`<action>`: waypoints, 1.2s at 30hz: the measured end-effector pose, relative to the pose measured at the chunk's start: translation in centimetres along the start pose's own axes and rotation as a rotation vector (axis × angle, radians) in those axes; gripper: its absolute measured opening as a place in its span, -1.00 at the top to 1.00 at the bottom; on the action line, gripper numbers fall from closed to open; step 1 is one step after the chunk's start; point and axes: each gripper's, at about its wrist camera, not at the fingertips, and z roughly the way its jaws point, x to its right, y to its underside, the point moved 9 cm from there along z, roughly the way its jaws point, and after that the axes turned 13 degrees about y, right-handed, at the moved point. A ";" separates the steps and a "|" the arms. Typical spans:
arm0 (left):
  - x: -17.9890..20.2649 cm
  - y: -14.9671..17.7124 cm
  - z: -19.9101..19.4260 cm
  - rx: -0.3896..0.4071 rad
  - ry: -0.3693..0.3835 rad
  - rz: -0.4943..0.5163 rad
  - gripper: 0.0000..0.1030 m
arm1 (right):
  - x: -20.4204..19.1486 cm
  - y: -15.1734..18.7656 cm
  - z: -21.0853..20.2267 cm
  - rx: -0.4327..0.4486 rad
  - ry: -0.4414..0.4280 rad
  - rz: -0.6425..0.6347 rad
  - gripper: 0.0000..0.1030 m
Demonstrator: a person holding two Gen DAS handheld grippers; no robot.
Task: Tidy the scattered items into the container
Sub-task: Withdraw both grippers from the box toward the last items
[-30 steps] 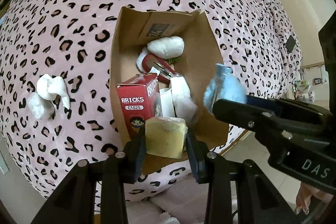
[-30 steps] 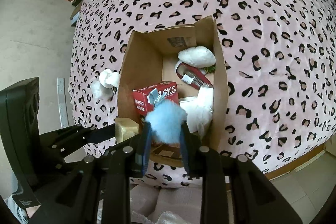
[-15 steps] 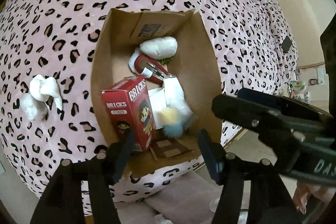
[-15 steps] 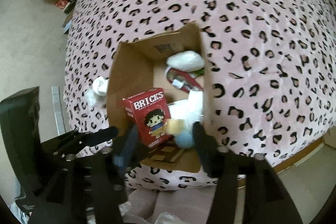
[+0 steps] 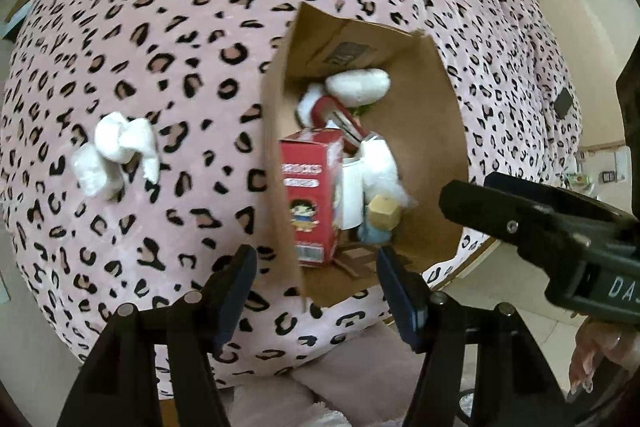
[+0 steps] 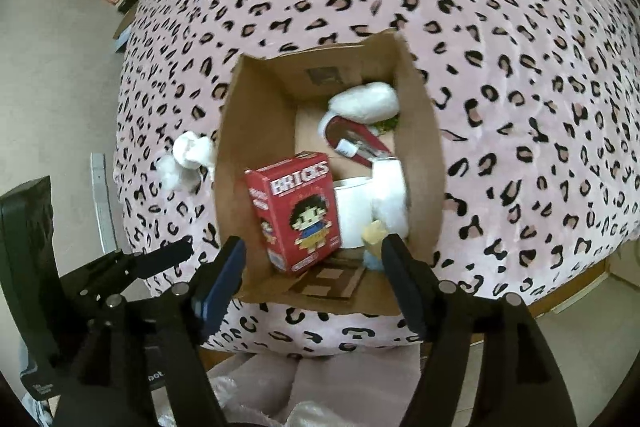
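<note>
On the leopard-print bed cover [image 5: 160, 27], a crumpled white tissue [image 5: 116, 151] lies left of the cardboard box [image 5: 436, 131], beyond the left gripper [image 5: 316, 283] fingertips. It looks feather-light and soft; pinch its middle. Both hover, the left spread and empty, the right gripper [image 6: 312, 275] opening over the box.

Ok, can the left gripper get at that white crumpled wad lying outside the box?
Probably yes. The left gripper is open and empty, and the white wad lies on the spotted cover left of the cardboard box, nothing lying over it.
</note>
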 end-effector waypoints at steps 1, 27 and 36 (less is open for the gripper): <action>-0.3 0.1 -0.3 0.005 -0.001 -0.007 -0.24 | -0.5 0.2 0.0 -0.011 0.002 -0.022 -0.40; -22.2 7.2 -6.3 0.140 0.035 -0.566 -0.24 | -17.7 3.8 4.8 -0.170 0.068 -0.607 -0.49; -27.3 7.9 -5.5 0.136 0.081 -0.691 -0.24 | -24.3 1.6 15.4 -0.261 0.206 -0.912 -0.49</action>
